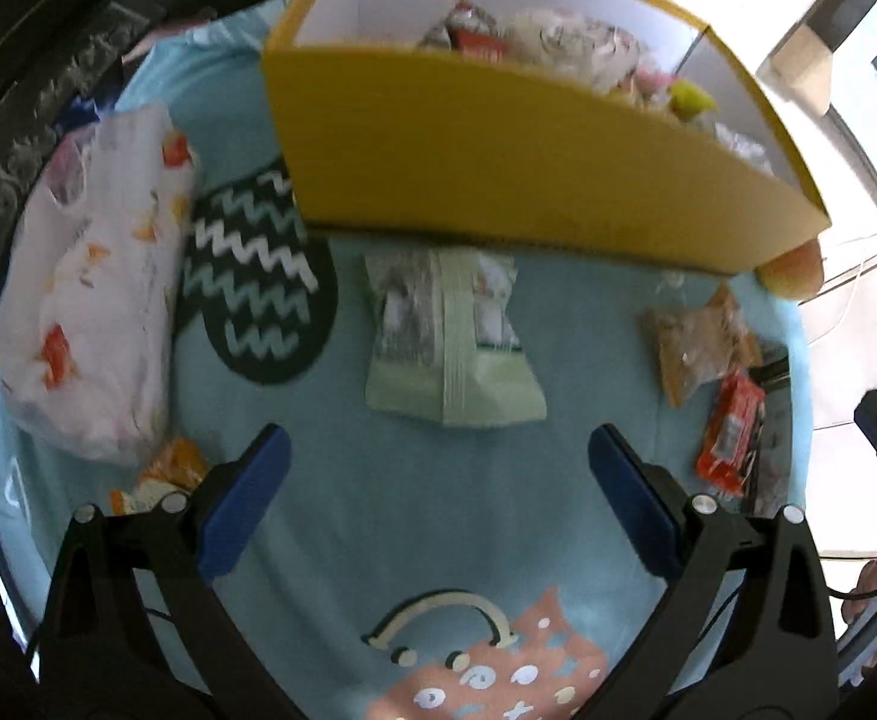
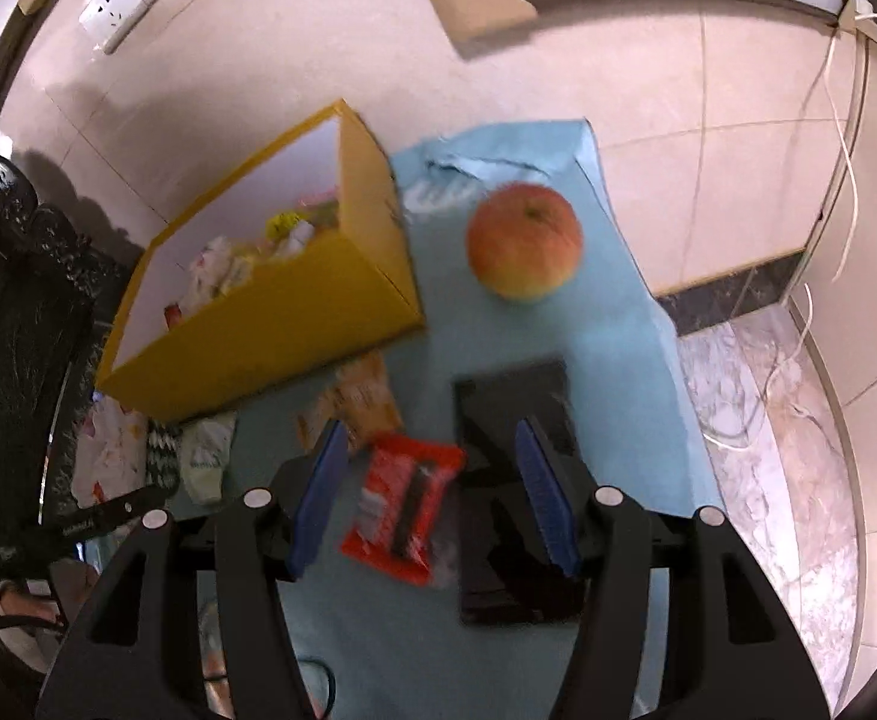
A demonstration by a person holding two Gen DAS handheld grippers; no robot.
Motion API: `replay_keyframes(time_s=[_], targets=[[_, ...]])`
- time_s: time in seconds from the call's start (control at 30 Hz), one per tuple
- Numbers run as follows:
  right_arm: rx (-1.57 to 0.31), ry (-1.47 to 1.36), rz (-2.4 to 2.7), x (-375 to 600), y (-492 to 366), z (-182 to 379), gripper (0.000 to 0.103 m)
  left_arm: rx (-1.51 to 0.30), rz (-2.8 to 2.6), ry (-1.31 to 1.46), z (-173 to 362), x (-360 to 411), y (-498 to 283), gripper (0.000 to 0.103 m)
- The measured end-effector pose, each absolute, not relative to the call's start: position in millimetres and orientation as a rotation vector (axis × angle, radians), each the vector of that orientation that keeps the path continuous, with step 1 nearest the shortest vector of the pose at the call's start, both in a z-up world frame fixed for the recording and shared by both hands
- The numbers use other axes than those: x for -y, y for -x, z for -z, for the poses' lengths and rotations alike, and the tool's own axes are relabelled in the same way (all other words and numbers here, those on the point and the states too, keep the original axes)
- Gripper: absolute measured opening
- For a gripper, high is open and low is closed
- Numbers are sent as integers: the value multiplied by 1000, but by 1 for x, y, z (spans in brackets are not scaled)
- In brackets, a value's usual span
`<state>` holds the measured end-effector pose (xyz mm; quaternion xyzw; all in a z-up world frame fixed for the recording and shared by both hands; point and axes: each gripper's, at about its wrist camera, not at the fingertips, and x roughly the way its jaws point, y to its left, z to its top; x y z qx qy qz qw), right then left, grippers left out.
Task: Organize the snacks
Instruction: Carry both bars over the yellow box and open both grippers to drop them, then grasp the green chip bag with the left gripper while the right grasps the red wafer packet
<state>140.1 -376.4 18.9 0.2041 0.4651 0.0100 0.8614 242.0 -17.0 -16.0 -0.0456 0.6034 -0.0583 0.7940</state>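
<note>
Both jaws stand open, holding nothing: left gripper (image 1: 438, 450) above the pale green snack bag (image 1: 450, 336), right gripper (image 2: 429, 462) around the red wrapper (image 2: 405, 510). Shiny wrappers could slip before reaching the yellow cardboard box (image 2: 270, 324).

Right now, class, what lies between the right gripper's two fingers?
A red snack packet lies on the blue cloth between the open right gripper's fingers; neither pad touches it. The right wrist view shows this.
</note>
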Motion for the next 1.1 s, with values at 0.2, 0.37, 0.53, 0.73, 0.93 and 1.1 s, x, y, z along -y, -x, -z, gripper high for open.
replay_keyframes(time_s=[0.2,0.37,0.53,0.73,0.93,1.1], targets=[[-1050,-391,-84,357,-130,5,59,-1281,125,86,16,10,-228,101],[-1081,-340,-160,327,-139,21,59,-1214,89,109,7,-25,-195,101],[-1125,-324,-164,314,-152,36,59,-1233,59,122,13,-43,-172,101],[-1124,-263,-140,299,-166,41,59,-1237,105,15,23,-9,-153,101],[-1122,-116,-72,279,-172,47,59,-1248,174,-50,30,23,-146,101],[-1167,-110,-31,278,-175,59,59,-1233,197,-96,29,36,-139,101]])
